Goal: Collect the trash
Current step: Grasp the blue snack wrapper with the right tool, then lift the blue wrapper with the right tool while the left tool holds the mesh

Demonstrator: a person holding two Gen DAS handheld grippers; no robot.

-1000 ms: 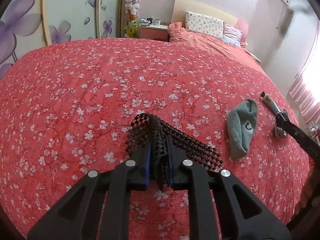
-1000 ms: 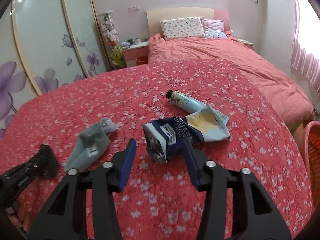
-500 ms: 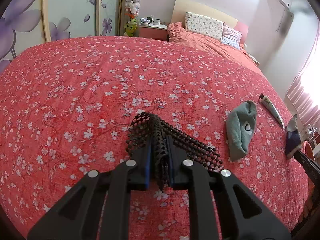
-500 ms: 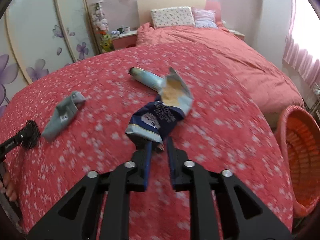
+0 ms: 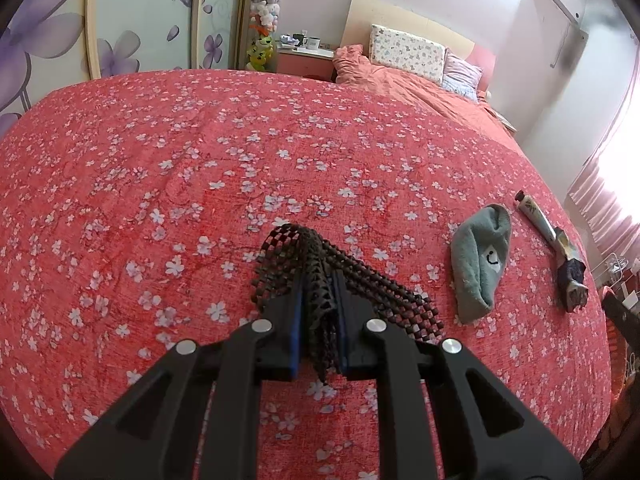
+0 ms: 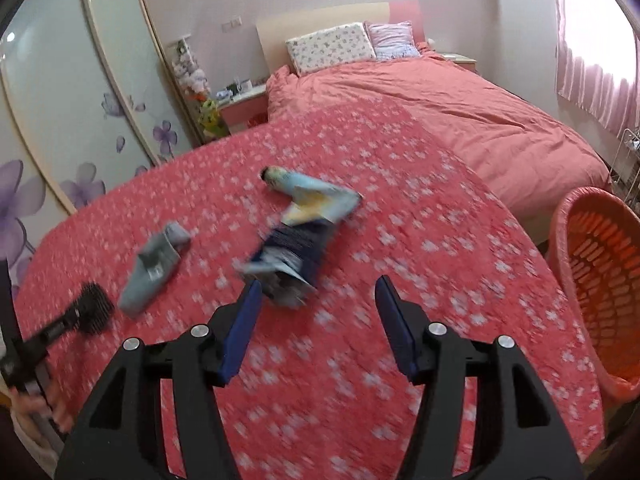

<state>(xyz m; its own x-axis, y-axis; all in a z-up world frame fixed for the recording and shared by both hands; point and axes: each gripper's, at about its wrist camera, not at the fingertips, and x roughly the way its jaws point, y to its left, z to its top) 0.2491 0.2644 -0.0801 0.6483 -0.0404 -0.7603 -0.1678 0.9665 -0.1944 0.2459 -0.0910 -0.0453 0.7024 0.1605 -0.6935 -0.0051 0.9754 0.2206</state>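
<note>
On the bed point(image 5: 168, 168) lay 1 sock point(image 5: 480, 264), 1 tube point(image 5: 534, 214) and 1 wrapper point(image 6: 294, 246). The left claw point(image 5: 318, 320) stayed clamped on 1 black mesh point(image 5: 360, 280). The right claw point(image 6: 318, 320), shut on the wrapper 0.5 s before, gaped wide; the wrapper lay beside the sock.

A red flowered bedspread point(image 5: 168, 168) carries a grey-green sock point(image 5: 482, 260), a tube point(image 5: 536, 216) touching a crumpled blue snack bag point(image 5: 572, 276) beside the sock, and black mesh point(image 5: 352, 276); further back lie a plain pink duvet point(image 6: 460, 112) and two pillows point(image 6: 332, 48).
</note>
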